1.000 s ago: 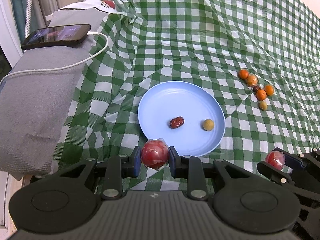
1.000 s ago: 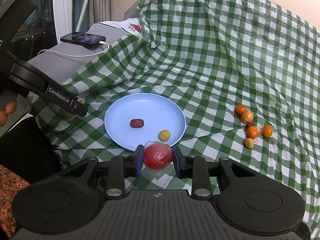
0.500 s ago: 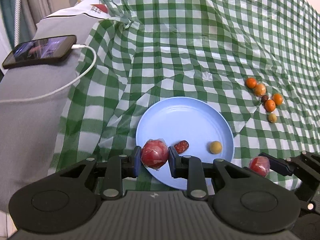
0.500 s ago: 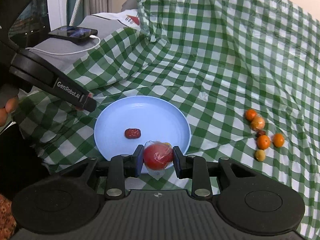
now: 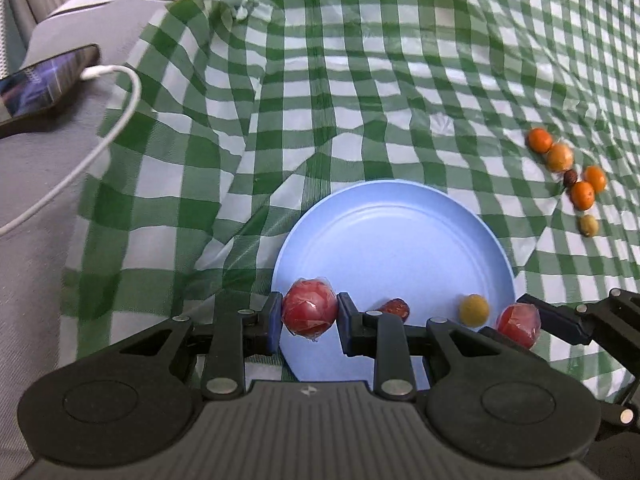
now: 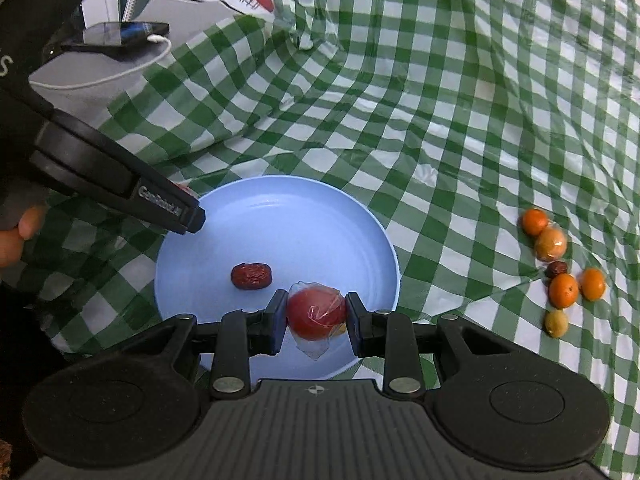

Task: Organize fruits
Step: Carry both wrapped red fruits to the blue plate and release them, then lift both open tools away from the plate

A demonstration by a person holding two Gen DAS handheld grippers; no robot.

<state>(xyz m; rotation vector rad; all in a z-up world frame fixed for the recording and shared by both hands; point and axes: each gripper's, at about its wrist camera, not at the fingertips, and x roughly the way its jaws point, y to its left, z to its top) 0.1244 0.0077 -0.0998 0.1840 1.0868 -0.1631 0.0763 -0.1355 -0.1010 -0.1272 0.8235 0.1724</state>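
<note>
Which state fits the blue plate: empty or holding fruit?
Holding fruit: the blue plate carries a red date and a small yellow fruit; both wrapped red fruits remain in the grippers.

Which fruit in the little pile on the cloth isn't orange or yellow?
The small dark brown one, in the middle of the pile on the checked cloth. Its neighbours are orange, and a yellowish one lies nearest the camera.

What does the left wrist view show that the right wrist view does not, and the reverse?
Only the left wrist view shows the yellow-green fruit on the plate in full; the right wrist view shows only a sliver of it.

Only the right wrist view shows the person's fingers.

Both show the blue plate, the red date, the phone on its cable, the loose fruits on the checked cloth, and both grippers, left and right, each shut on a wrapped red fruit.
</note>
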